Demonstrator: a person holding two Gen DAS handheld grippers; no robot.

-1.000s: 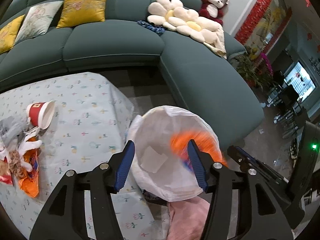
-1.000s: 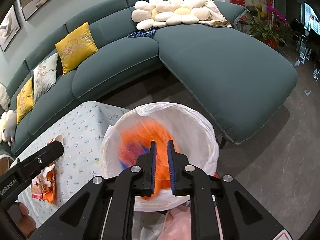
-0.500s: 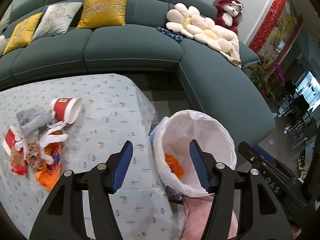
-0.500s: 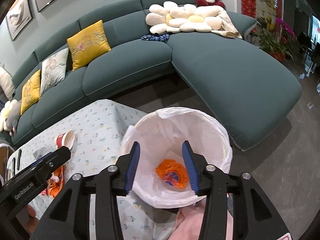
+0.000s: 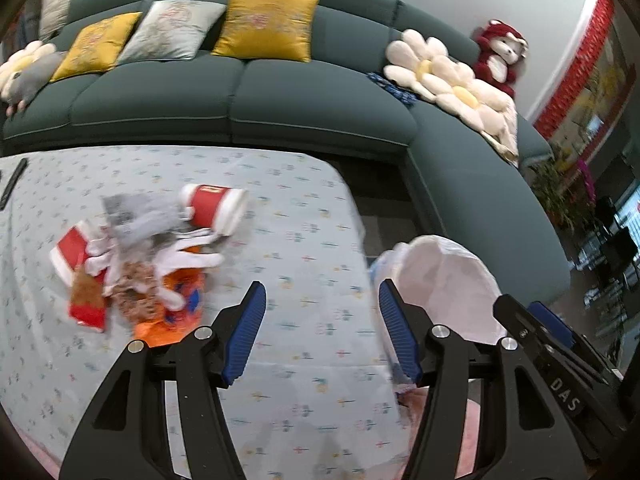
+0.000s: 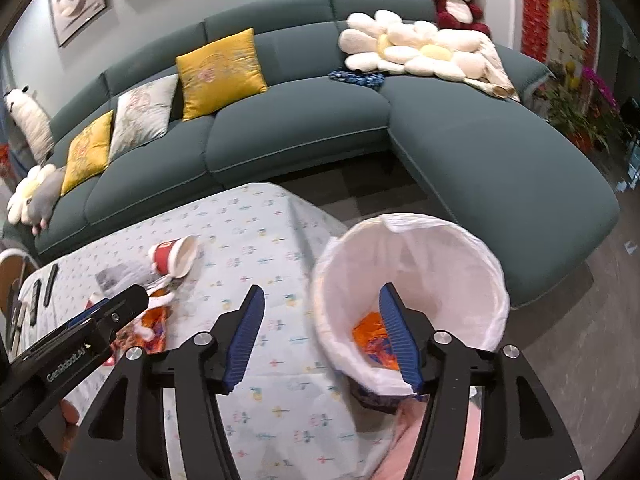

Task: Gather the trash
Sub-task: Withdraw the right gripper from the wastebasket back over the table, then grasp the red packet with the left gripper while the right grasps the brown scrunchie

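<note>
A white-lined trash bin (image 6: 412, 268) stands off the table's right edge; an orange wrapper (image 6: 370, 334) lies inside it. The bin also shows in the left wrist view (image 5: 444, 280). A trash pile lies on the table: a tipped red paper cup (image 5: 214, 208), grey paper (image 5: 136, 212), white scraps, a red carton (image 5: 74, 252) and an orange wrapper (image 5: 176, 312). My left gripper (image 5: 320, 332) is open and empty over the table between the pile and the bin. My right gripper (image 6: 320, 332) is open and empty at the bin's near left rim.
The table (image 5: 300, 232) has a light patterned cloth. A dark green sectional sofa (image 6: 300, 120) with yellow and grey cushions, flower pillows and a red plush curves behind. Black remotes (image 6: 44, 288) lie at the table's far left. Pink cloth (image 6: 408, 440) shows below the bin.
My right gripper opened and dropped the orange wrapper into the bin. Both grippers have since swung left, toward the table and the trash pile.
</note>
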